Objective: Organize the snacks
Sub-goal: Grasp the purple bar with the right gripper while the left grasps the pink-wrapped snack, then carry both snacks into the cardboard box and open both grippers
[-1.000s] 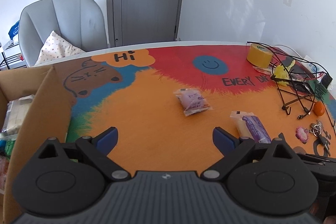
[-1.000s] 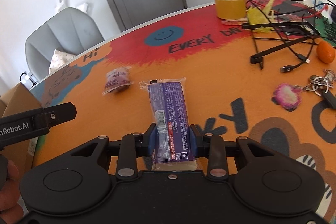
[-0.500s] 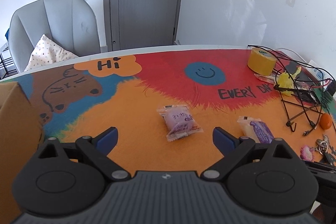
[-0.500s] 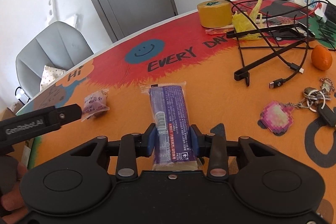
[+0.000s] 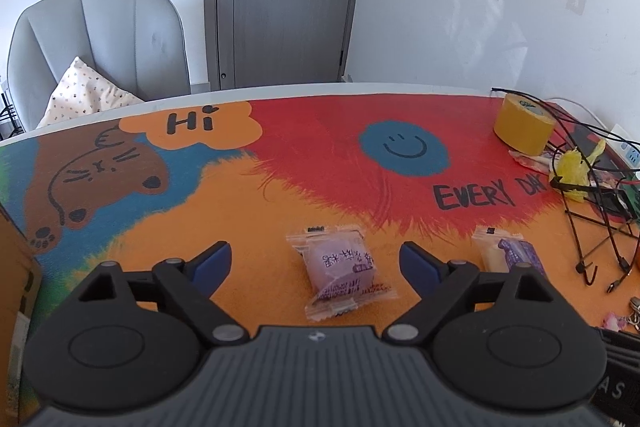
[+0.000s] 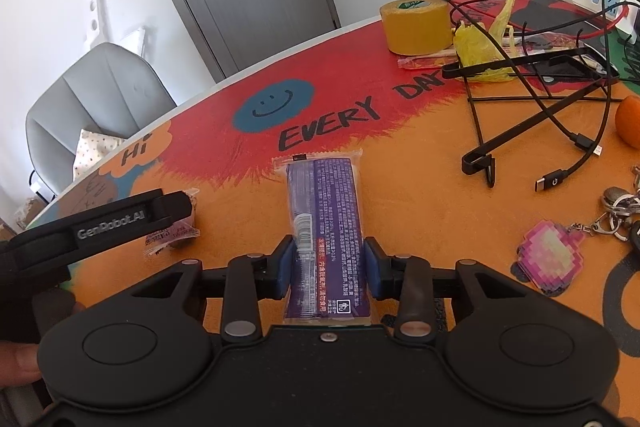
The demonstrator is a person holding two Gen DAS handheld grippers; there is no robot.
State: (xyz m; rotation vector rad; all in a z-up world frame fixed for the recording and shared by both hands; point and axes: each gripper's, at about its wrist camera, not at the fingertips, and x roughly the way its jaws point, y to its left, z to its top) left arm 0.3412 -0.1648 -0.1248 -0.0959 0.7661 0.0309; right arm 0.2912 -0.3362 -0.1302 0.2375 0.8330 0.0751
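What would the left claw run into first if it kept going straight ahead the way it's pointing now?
Most likely the small purple snack packet, lying on the table mat between the open left claw's fingers. Height above the mat is hard to judge.

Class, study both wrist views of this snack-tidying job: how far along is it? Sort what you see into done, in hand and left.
Done: nothing in these views shows a snack already put away. In hand: the right gripper is shut on the long purple snack bar. Left: the small purple snack packet lies loose on the table mat, between the fingers of the open left gripper, not yet gripped.
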